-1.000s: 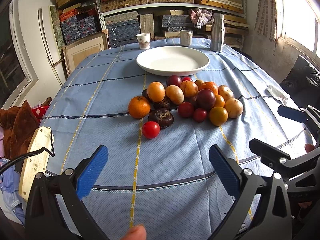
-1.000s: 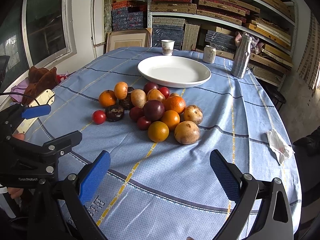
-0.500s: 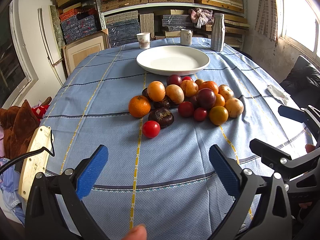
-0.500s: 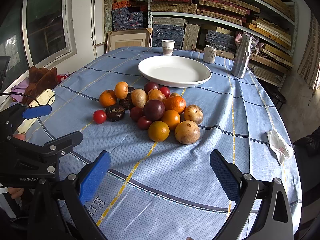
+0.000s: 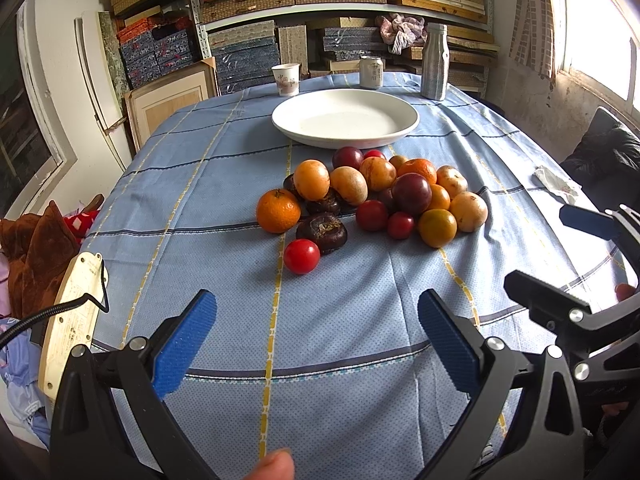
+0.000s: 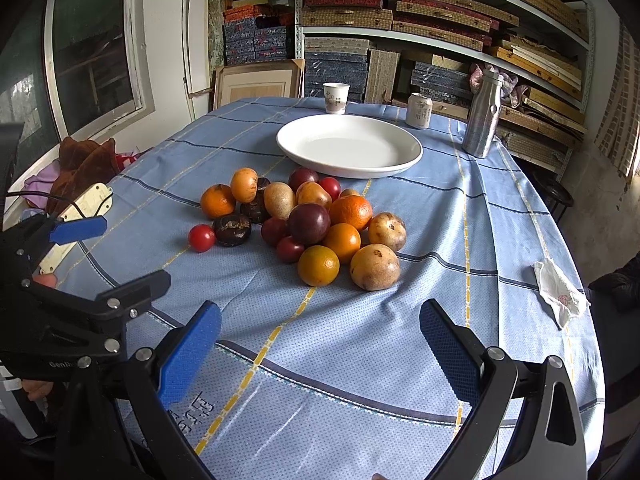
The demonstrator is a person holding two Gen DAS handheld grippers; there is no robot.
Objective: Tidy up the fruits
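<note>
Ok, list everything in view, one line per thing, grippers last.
plate: one, white, empty, beyond the fruit
fruit pile: about eighteen, orange, tan, dark purple, red, brown, mid-table
red tomato: one, nearest, just off the pile
paper cup: one, white, far edge
can: one, pale, far edge
bottle: one, silver, far right
tissue: one, white, crumpled, right edge
tablecloth: blue, striped
power strip: one, cream, left edge
shelves: stacked boxes, behind
left hand-held gripper: blue pads, open, empty
right hand-held gripper: blue pads, open, empty
</note>
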